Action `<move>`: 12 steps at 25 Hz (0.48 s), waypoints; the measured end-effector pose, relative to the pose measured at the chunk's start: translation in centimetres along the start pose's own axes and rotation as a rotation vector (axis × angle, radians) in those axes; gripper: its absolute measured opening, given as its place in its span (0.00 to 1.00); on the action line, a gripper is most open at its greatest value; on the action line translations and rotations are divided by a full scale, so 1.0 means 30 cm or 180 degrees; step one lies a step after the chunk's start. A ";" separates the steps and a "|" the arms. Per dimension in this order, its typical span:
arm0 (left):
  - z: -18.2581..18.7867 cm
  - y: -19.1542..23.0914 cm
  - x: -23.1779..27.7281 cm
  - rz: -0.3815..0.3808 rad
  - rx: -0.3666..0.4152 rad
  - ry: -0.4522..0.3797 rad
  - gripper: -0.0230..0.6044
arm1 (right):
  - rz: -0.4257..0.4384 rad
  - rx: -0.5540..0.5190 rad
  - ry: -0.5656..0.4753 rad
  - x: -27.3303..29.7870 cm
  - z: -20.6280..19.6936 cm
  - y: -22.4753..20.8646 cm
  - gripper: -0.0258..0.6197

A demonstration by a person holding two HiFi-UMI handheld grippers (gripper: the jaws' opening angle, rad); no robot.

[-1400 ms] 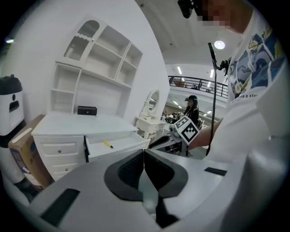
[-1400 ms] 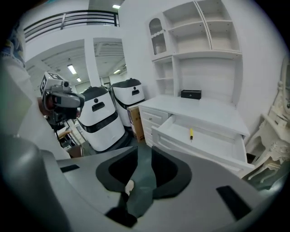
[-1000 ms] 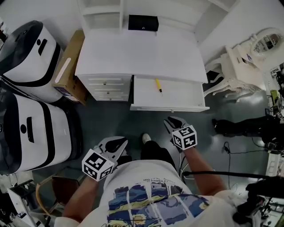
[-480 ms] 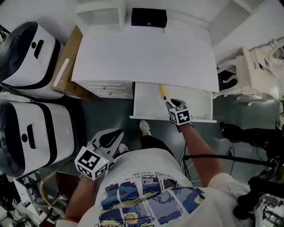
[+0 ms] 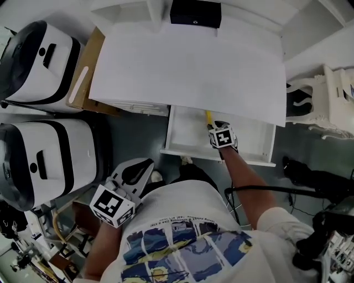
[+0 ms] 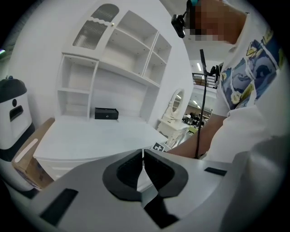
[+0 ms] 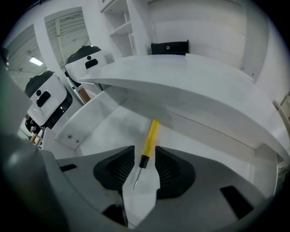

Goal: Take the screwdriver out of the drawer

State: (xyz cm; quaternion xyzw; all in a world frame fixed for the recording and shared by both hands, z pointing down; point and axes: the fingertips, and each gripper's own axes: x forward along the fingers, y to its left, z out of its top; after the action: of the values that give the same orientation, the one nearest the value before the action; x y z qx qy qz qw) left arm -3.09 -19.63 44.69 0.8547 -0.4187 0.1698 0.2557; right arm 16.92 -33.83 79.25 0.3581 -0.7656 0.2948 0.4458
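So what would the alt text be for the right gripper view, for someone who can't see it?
The right claw, which has just been opening, points down at a yellow-handled screwdriver lying in an open white drawer; the tool sits between the claw's two halves, untouched. A white desk top overhangs, with a black box at its back.

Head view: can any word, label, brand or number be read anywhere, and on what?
None can be read.
Shirt: printed picture, any lettering too blurred.
Black box: small pale mark, too small.
Left tool and right tool: cubes bear square patterns, no letters.
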 end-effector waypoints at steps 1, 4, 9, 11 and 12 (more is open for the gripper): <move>0.001 0.004 0.003 0.0032 -0.0017 0.0018 0.06 | -0.0015 0.0002 0.0029 0.010 0.000 -0.002 0.28; 0.008 0.014 0.006 0.0126 -0.0048 0.0071 0.06 | -0.0027 -0.0032 0.0108 0.037 -0.001 -0.002 0.28; 0.017 0.031 0.018 0.0226 -0.0087 0.0109 0.06 | -0.0054 -0.0091 0.0202 0.085 -0.015 -0.010 0.28; 0.017 0.035 0.021 0.0257 -0.0103 0.0115 0.06 | -0.0063 -0.0102 0.0207 0.107 -0.024 -0.014 0.28; 0.017 0.036 0.023 0.0269 -0.0111 0.0120 0.06 | -0.0065 -0.0105 0.0198 0.115 -0.026 -0.015 0.27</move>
State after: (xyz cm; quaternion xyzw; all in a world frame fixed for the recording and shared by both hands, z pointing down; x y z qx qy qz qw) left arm -3.50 -20.90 44.93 0.8283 -0.4525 0.1892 0.2710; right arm 16.48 -34.46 82.72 0.3491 -0.7524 0.2886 0.4783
